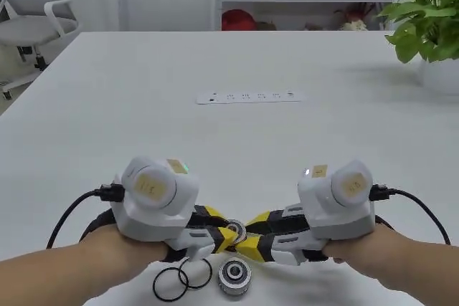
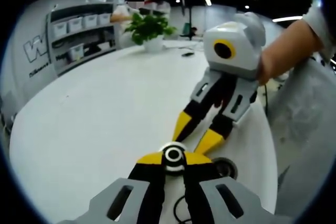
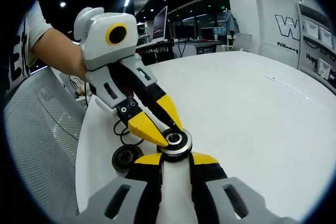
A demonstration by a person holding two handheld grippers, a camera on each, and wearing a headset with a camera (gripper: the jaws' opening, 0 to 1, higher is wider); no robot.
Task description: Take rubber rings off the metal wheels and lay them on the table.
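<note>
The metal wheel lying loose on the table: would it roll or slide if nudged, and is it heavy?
The metal wheel lies flat on its face, so a nudge would probably slide it, not roll it; on edge it likely rolls. It looks solid metal, so probably stiff and heavy for its size.

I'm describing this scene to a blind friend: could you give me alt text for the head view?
The left hand-held gripper and the right hand-held gripper both clamp one small metal wheel over a white table. Just below lie two black rubber rings and a second wheel.
</note>
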